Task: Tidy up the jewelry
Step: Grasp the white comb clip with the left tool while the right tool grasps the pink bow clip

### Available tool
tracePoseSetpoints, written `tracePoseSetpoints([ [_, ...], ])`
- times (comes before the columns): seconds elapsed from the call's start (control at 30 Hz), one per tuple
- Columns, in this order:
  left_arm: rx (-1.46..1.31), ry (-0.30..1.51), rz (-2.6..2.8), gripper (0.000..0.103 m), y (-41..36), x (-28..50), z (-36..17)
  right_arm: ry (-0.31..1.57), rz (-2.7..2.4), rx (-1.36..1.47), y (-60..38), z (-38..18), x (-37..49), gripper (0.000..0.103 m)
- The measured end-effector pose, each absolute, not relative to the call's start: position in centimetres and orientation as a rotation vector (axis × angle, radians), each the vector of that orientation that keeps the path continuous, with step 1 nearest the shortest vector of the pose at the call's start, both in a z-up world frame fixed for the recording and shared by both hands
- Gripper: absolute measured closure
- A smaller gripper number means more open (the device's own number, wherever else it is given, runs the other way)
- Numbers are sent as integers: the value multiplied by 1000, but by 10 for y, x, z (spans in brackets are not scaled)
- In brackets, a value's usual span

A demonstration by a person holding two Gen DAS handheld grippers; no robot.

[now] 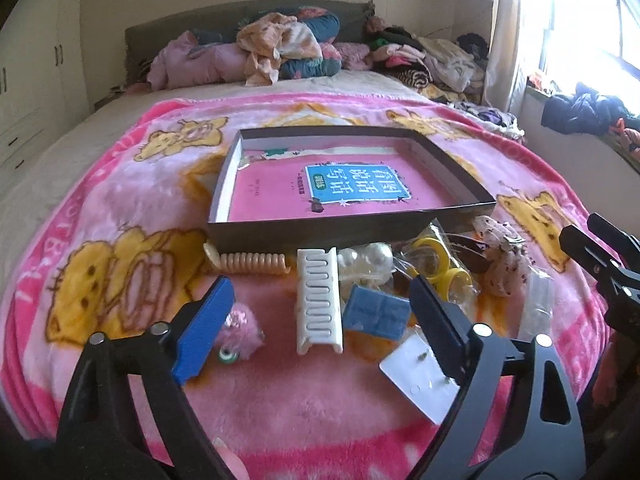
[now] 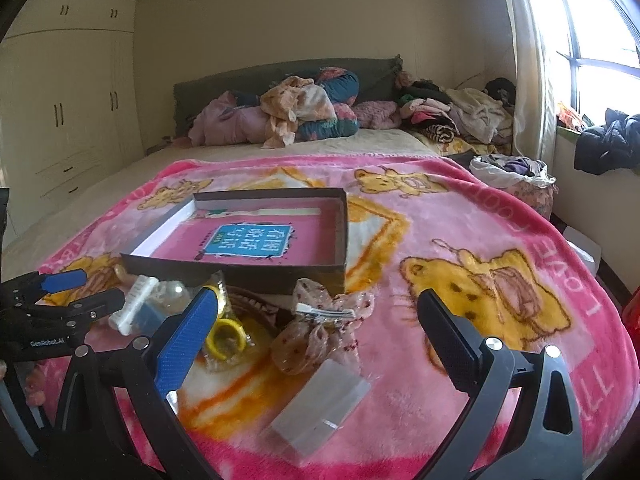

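The pink plush blanket with yellow bear prints [image 1: 132,208] covers the bed and carries every item. On it sits the shallow dark cardboard box [image 1: 320,232], open at the top, with a pink book cover lining its floor; no jewelry is visible inside it. The jewelry lies in a loose row on the blanket along the near wall of the box — between the box and both grippers.

The left gripper [image 1: 320,316] points downward at this row with its jaws apart and nothing clamped between them. Directly in the gap lies the white ribbed plastic hair clip [image 1: 319,300]. Its long axis runs away from the camera toward the box, roughly parallel to the blue-padded fingers [image 1: 204,324], so the jaws straddle its narrow width. Just beside the clip, toward the right finger, lies the small blue rectangular box [image 1: 376,312]; the white earring card [image 1: 420,376] lies nearer, partly under that finger. The pink fuzzy ornament [image 1: 240,328] sits against the left finger, and the beige spiral hair tie [image 1: 252,262] rests touching the box wall.

The right gripper [image 2: 316,336] also stands apart and empty. The dotted fabric bow clip [image 2: 324,320] lies in its gap, its metal bar crosswise to the fingers, with the clear plastic case [image 2: 320,404] nearer and the bagged yellow rings [image 2: 228,336] by the left finger.

Judgement: the left gripper is the nearer to the white clip and is already aligned for closure — the box lies straight beyond it.
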State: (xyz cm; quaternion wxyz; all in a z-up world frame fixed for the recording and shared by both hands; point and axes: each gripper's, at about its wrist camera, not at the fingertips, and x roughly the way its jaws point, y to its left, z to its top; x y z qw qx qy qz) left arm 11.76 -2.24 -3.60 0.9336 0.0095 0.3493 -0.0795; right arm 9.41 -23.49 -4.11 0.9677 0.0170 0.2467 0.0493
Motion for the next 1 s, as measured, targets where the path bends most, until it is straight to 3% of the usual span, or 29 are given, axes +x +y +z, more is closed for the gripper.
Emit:
tracePoseSetpoints([
  [0.2,17,782,-165,46,-22,136,-46,539,85,45,-243,-49,112,6],
  [0.37,2,837,-173,70,-17,146,-56,571,89,40,-244,-55,126,6],
  [0.73,-44,893,-212,82,-12,157,-69,716,141,108,-247,-81,158,9],
  [0.93,-62,885,-221,83,-9,157,-68,783,170,170,-254,-95,163,41],
  [1.0,-68,879,-221,83,-8,156,-67,785,185,190,-257,-96,162,58],
])
